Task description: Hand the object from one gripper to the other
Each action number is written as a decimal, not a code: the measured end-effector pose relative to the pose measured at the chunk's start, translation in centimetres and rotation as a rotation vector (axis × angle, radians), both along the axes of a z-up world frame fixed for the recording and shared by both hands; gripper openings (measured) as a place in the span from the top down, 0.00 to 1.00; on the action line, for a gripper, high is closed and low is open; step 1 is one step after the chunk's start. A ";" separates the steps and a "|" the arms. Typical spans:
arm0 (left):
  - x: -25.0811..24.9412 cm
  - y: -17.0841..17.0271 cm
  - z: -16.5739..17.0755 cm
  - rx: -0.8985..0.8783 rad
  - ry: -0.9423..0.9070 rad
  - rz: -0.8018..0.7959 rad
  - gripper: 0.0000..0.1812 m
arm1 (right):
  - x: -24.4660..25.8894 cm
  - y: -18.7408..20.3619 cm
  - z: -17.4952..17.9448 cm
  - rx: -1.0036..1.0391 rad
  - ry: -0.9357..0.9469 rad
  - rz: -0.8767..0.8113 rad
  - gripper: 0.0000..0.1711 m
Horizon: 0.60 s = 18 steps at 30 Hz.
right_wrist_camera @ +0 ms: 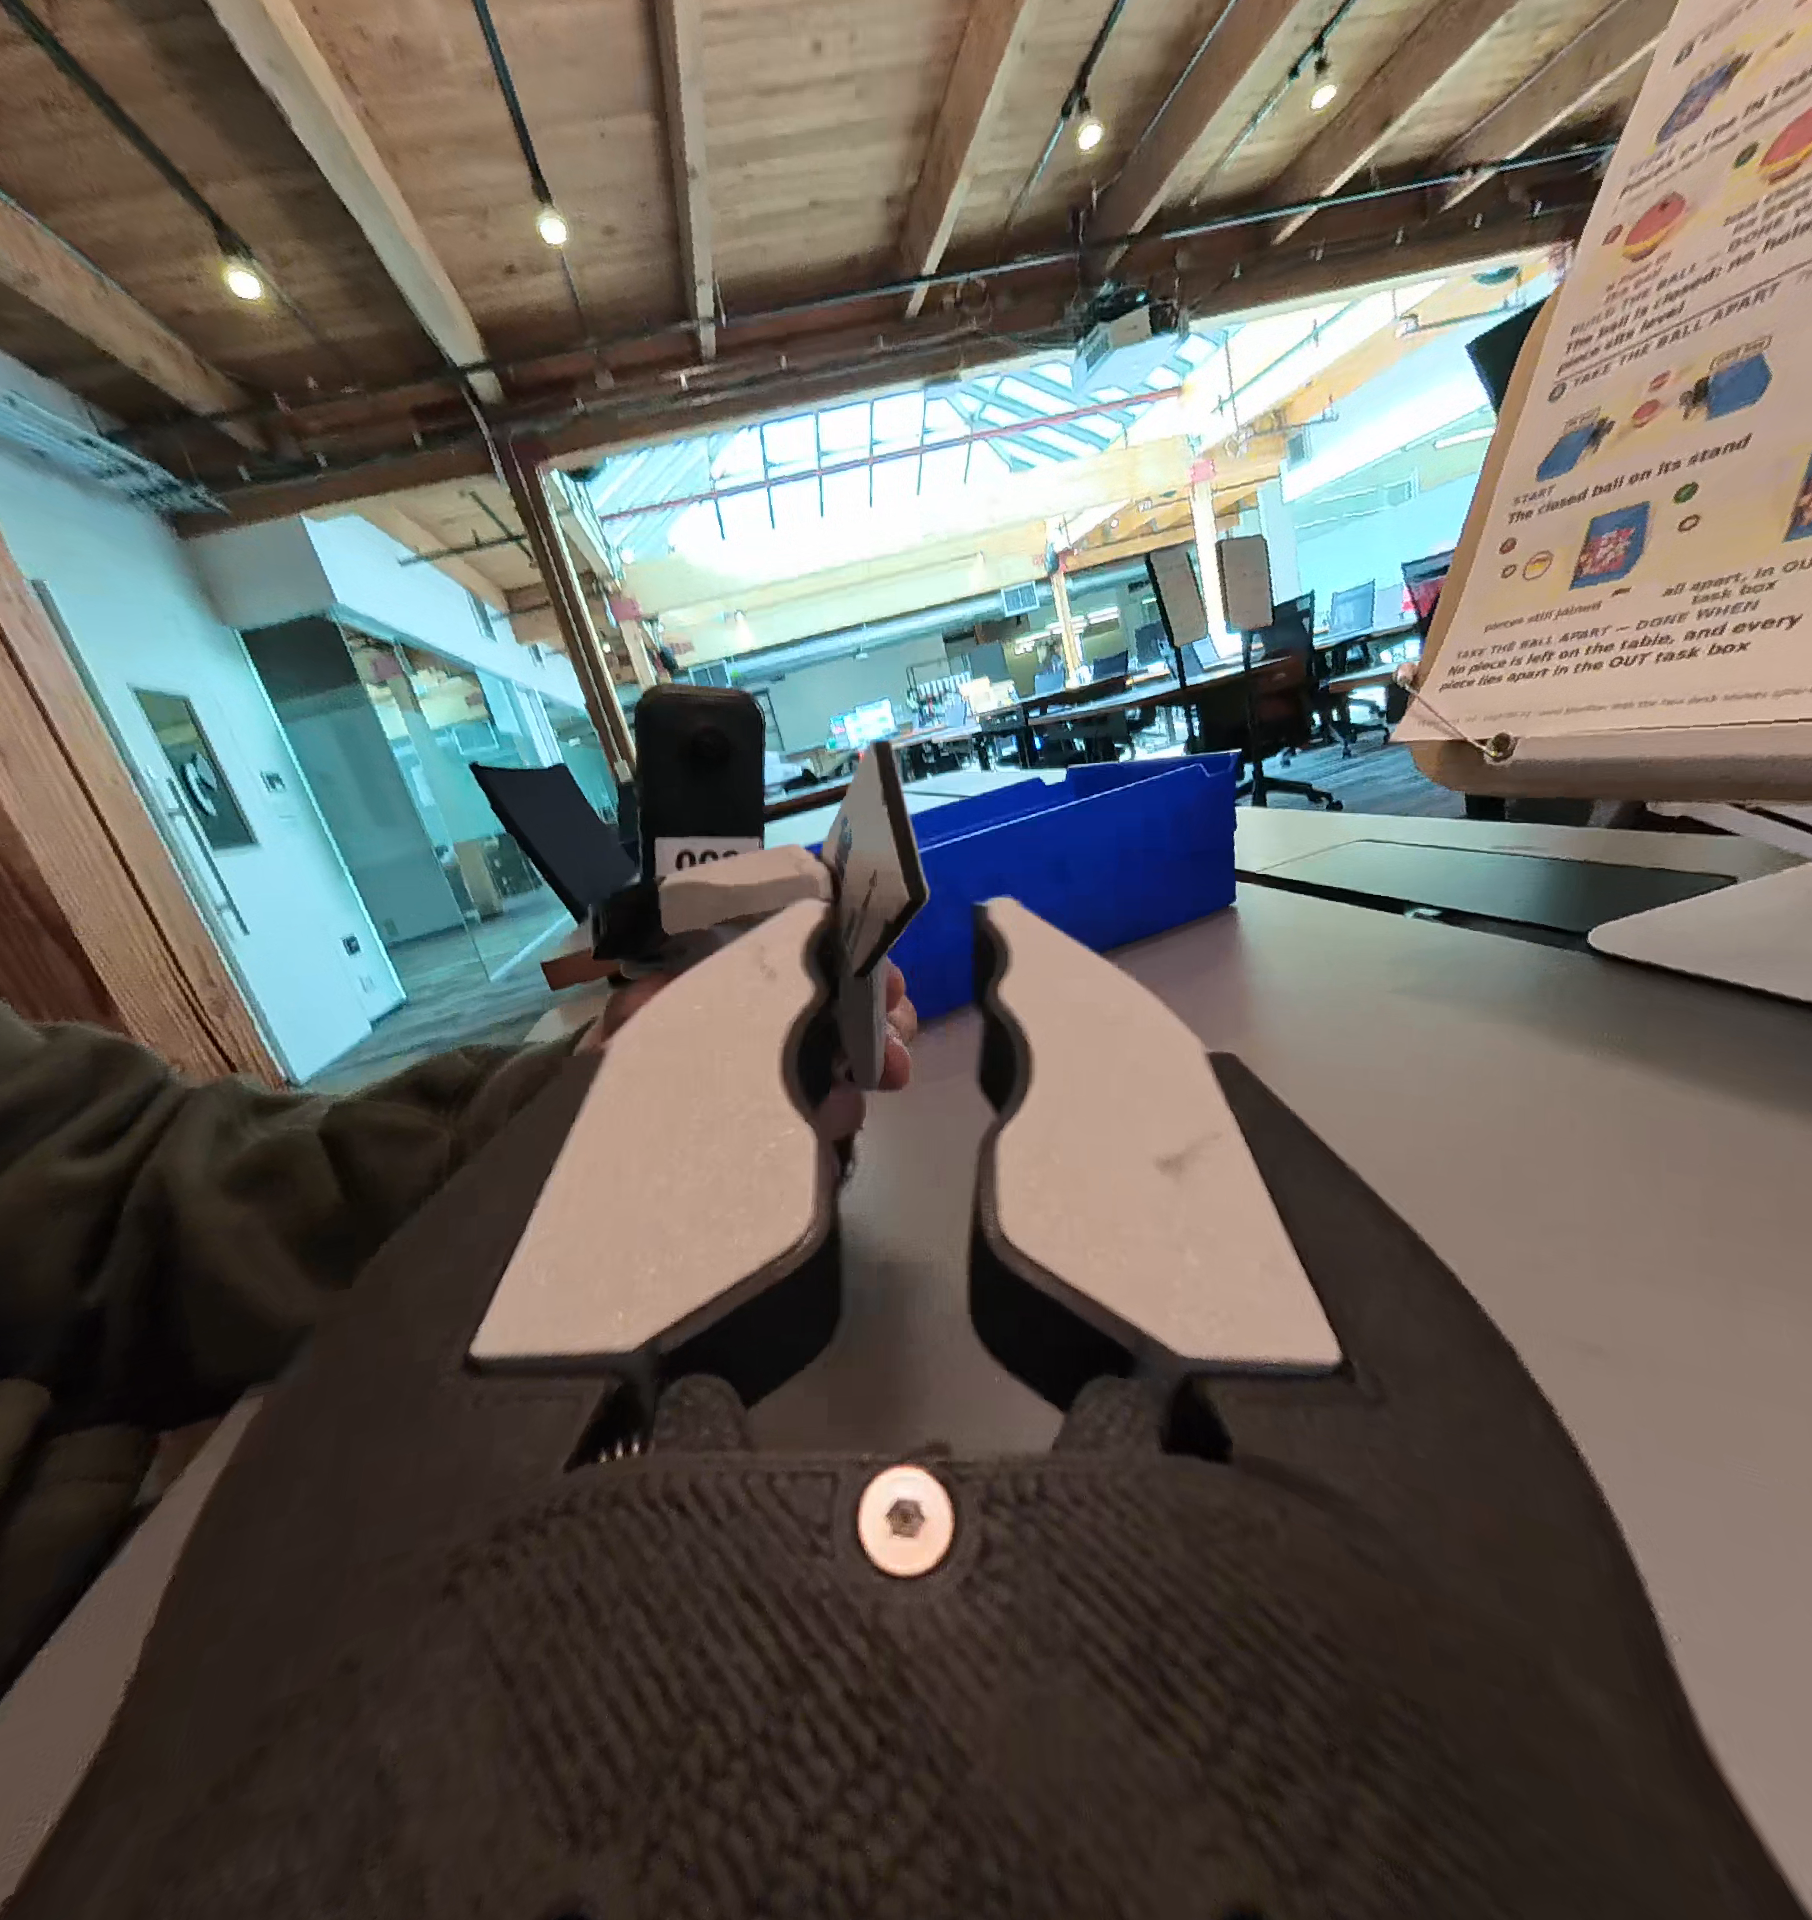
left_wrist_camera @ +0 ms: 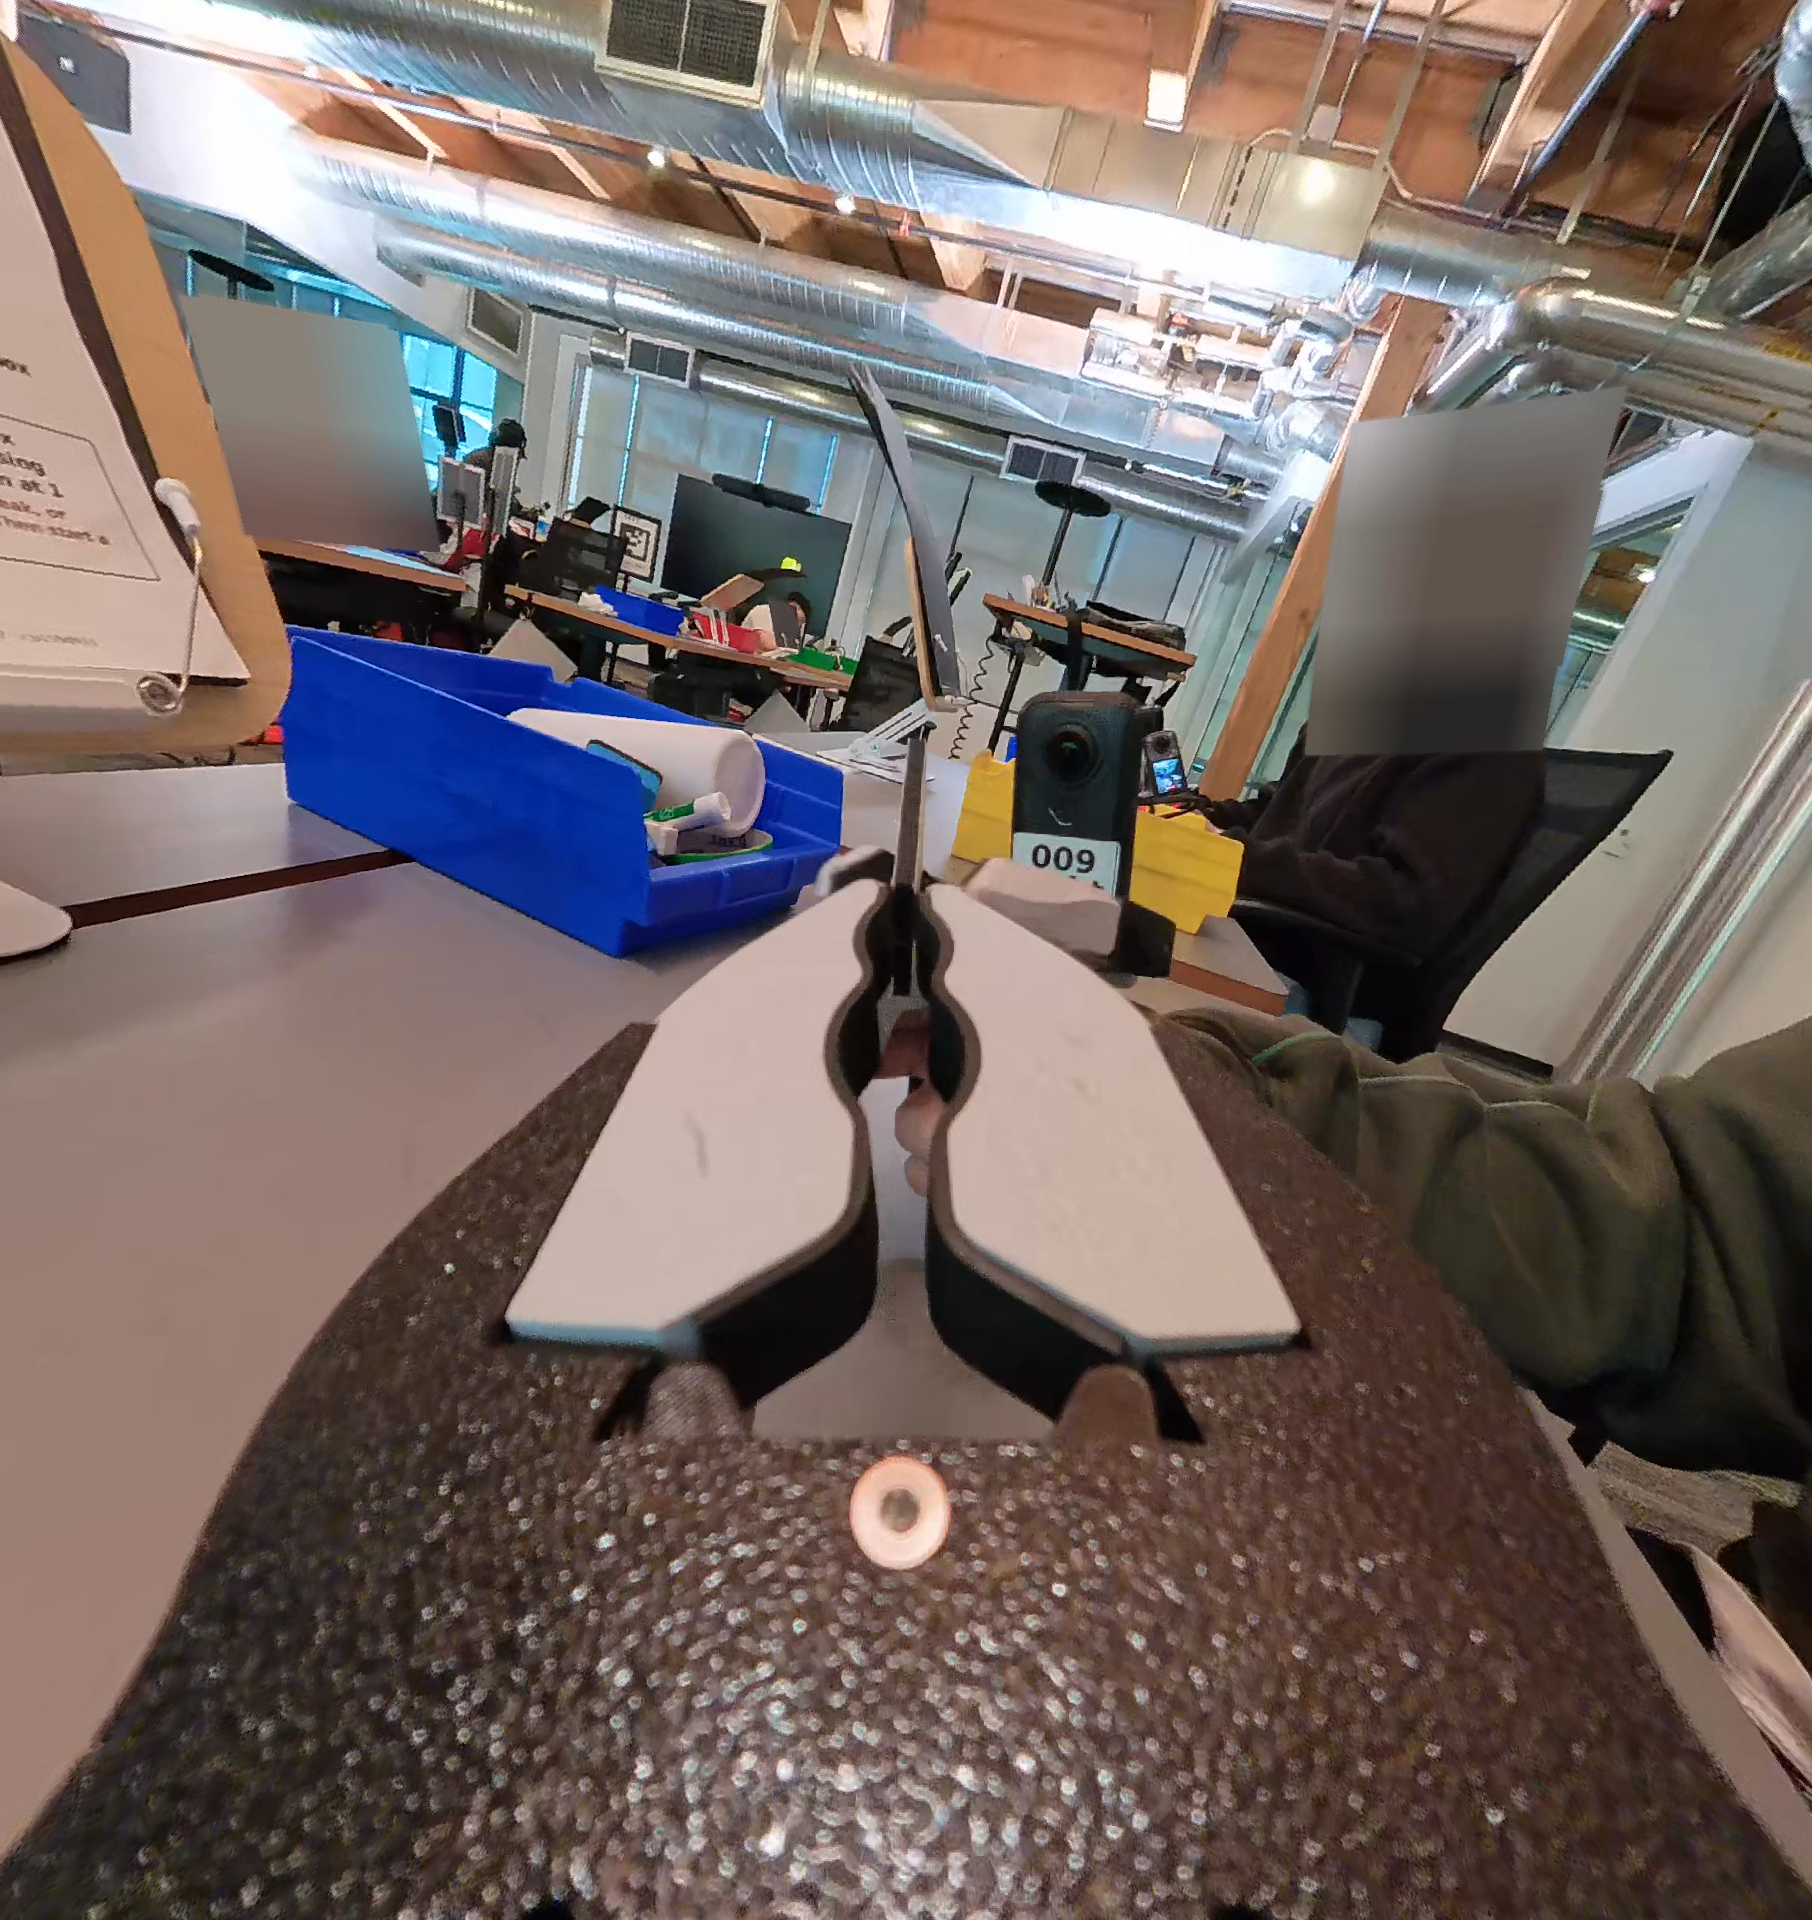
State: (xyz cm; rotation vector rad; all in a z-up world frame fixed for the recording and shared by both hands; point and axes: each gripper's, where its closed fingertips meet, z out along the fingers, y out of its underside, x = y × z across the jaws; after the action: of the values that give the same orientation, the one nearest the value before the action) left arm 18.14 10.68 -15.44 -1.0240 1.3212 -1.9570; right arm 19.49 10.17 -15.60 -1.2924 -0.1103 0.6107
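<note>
Half done: flat card (left_wrist_camera: 910, 831) clamped edge-on in my left gripper (left_wrist_camera: 907, 935).
Right gripper (right_wrist_camera: 897, 935) fingers apart around it, not yet closed; release remains.

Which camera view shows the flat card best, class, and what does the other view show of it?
The right wrist view: the flat card shows a printed face and dark edge, beside the open right gripper. The left wrist view shows it edge-on, a thin dark strip clamped in the left gripper.
</note>
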 end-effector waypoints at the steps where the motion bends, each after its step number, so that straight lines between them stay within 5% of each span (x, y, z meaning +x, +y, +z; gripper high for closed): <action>1: 0.0 0.0 -0.1 0.005 0.004 0.004 0.98 | -0.1 0.1 0.0 -0.003 0.017 0.012 0.85; 3: 0.0 0.0 0.0 -0.002 0.002 -0.006 0.99 | -0.4 0.0 -0.2 -0.006 0.017 0.036 0.96; 8: 0.0 0.0 -0.8 0.006 0.063 -0.045 0.98 | -0.5 -0.1 -0.5 -0.032 -0.080 0.035 0.98; 10: -0.1 0.1 -1.6 0.102 0.098 -0.041 0.96 | -0.7 -0.2 -1.0 -0.081 -0.157 0.043 0.98; 12: -0.2 0.2 -1.9 0.244 0.098 0.001 0.82 | -0.4 -0.2 -2.3 -0.170 -0.250 0.034 0.98; 18: -0.4 -1.4 -4.1 0.565 0.129 -0.015 0.85 | -2.0 -0.5 -4.8 -0.277 -0.449 0.104 0.98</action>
State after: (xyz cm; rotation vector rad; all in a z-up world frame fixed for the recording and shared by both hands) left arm 17.69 9.28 -19.54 -0.8615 1.8130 -1.4071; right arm 17.52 9.72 -20.44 -1.6869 -0.4787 0.4235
